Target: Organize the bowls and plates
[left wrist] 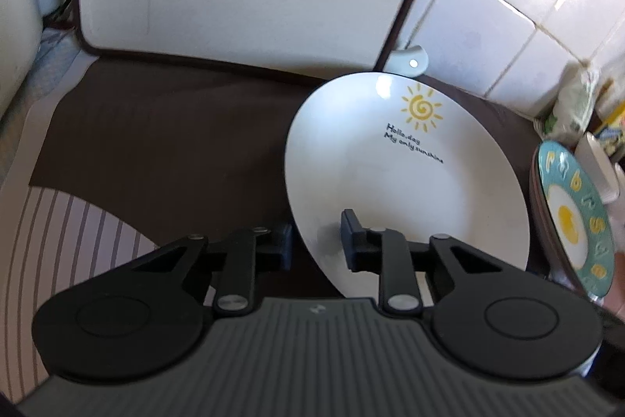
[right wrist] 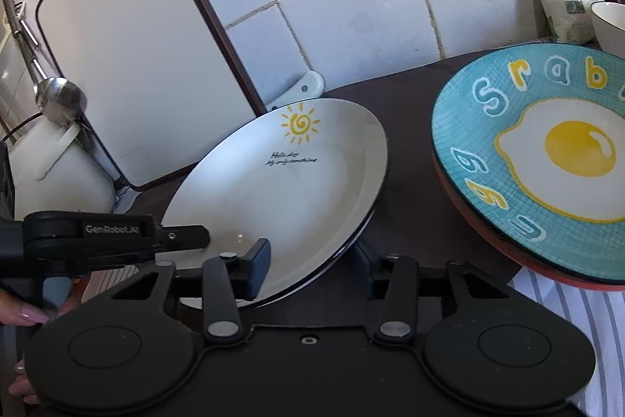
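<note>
So you've got the white sun plate (left wrist: 406, 174) tipped up on edge, and both tools are on its near rim, which makes sense since a plate that wide and glossy would swing if you only pinched one spot. Your left gripper (left wrist: 316, 241) has one finger (left wrist: 351, 241) on the plate's face and the other behind it, so it looks clamped on the rim. Your right gripper (right wrist: 312, 268) straddles the same rim further round, its inner finger (right wrist: 258, 268) on the face and the outer one tucked under the edge; I'd call that clamped on too, though the far contact is hidden. Relative to the sun plate: the blue egg plate (right wrist: 547, 159) sits just beside it on your right, apart from it, resting on the dark mat (left wrist: 175, 135). The white cutting board (right wrist: 129, 65) leans against the tiled wall (right wrist: 351, 10) right behind it, and the plate's far edge is close to the board's foot. A small white bowl (right wrist: 609, 22) is further off, beyond the egg plate. My guess is you're tilting the sun plate so it can go over onto the egg plate as a stack, and there seems to be a second rim under the white one in the right view, can't tell for sure. Watch the far edge clipping the board when you swing it
</note>
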